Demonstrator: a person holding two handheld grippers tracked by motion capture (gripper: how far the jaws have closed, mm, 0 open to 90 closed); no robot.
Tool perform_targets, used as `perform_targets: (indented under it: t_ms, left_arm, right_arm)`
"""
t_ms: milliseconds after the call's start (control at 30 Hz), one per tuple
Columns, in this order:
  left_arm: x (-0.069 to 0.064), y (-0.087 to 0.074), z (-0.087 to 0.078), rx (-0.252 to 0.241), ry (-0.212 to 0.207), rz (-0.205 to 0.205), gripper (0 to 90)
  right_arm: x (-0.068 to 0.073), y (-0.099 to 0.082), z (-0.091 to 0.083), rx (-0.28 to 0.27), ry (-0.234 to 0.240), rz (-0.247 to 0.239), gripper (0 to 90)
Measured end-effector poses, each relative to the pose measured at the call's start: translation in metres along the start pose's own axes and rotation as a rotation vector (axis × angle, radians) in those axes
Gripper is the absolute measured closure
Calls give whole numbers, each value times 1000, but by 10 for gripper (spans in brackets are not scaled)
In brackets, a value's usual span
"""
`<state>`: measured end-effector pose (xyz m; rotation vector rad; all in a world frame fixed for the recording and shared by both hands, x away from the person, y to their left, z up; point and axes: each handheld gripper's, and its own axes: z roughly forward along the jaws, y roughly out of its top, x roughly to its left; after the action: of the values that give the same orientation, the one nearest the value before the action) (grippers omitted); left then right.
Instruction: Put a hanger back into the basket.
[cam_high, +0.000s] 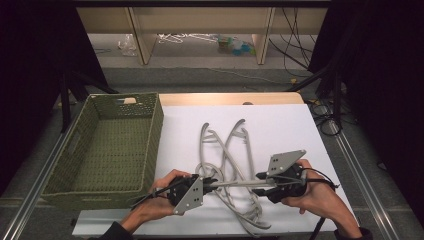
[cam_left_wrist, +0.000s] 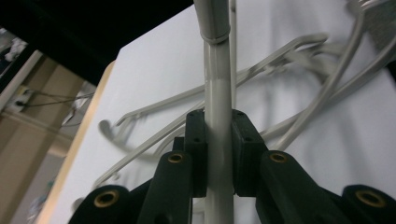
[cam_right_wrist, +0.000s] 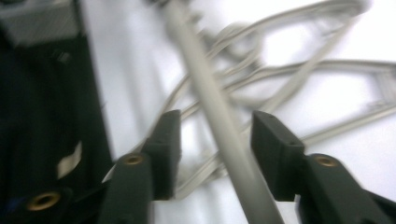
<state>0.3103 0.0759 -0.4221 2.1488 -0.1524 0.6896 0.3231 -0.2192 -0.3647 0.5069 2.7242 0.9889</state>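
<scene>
Several grey plastic hangers (cam_high: 227, 145) lie tangled on the white table top (cam_high: 290, 130). One hanger's straight bar (cam_high: 235, 184) runs level between my two grippers near the front edge. My left gripper (cam_high: 212, 182) is shut on that bar (cam_left_wrist: 218, 84), and its pads (cam_left_wrist: 196, 149) press it from both sides. My right gripper (cam_high: 260, 182) is open at the bar's other end. The bar (cam_right_wrist: 196, 70) passes between its fingers (cam_right_wrist: 273, 154) with a gap on each side. Both hands hold the grippers pointing toward each other.
A green woven basket (cam_high: 152, 145) stands on the left, its inside bare. The other hangers spread from the middle of the table toward the front, under and behind the held bar. Shelving and cables lie beyond the far edge.
</scene>
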Motion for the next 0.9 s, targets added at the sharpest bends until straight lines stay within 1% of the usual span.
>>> perform_targets:
  t_ms: [33,67,100,133,167,200,233,267,300,333,367,400,433,467,500,567,600,633,667,700,733,767,833,867,900]
  left_arm:
    - [2,0,-1,22,11,18,791]
    - [5,0,-2,42,17,1,791]
    - [7,0,-2,51,29,-31,791]
    - [9,0,-2,56,42,-72,791]
    - [11,0,-2,71,43,-93,791]
    - [13,0,-2,89,49,-155,791]
    - [16,0,-2,95,59,-189,791]
    - [18,0,-2,97,60,-229,791]
    - [20,0,-3,97,59,-275,791]
    - [23,0,-5,93,63,-316,791]
    - [25,0,-7,90,64,-361,791]
    - [28,1,-10,80,64,-420,791]
    - [31,2,-13,72,65,-472,791]
    - [33,2,-16,48,73,-541,791]
    - [36,3,-20,42,76,-584,791]
    - [41,3,-29,21,69,-663,790]
    - [43,3,-33,14,72,-700,790]
    - [45,3,-37,-9,66,-728,791]
    - [47,3,-43,-20,61,-769,791]
    - [49,3,-48,-23,65,-799,790]
    - [50,3,-53,-23,69,-817,791]
    - [52,4,-56,-25,72,-820,791]
    - [57,5,-69,-32,89,-824,790]
    - [58,6,-74,-49,96,-845,789]
    - [60,7,-78,-64,104,-863,789]
  right_arm:
    - [0,0,0,0,0,0,451]
    - [-2,1,-3,-24,-20,15,439]
    - [-4,1,-8,-65,-48,27,442]
    - [-5,3,-13,-76,-56,31,431]
    - [-5,4,-18,-91,-80,39,420]
    - [-4,5,-21,-101,-105,50,410]
    - [-3,7,-27,-126,-135,62,399]
    - [-2,8,-28,-137,-140,61,397]
    - [-1,9,-30,-144,-146,72,393]
    - [-1,9,-30,-144,-146,72,393]
    - [4,9,-29,-148,-121,80,389]
    - [4,9,-29,-148,-121,80,389]
    - [6,8,-26,-147,-104,77,385]
    - [9,7,-23,-142,-96,87,377]
    - [13,6,-17,-129,-83,102,369]
    - [19,2,-6,-114,-68,101,355]
    - [23,0,0,-101,-53,107,348]
    - [25,-1,5,-95,-49,103,346]
    - [28,-4,10,-84,-36,108,340]
    - [32,-7,18,-83,-36,100,326]
    - [34,-10,22,-77,-9,90,321]
    - [37,-13,27,-83,4,98,320]
    - [40,-18,34,-77,11,101,295]
    - [41,-22,38,-91,3,105,274]
    - [41,-22,38,-91,3,105,274]
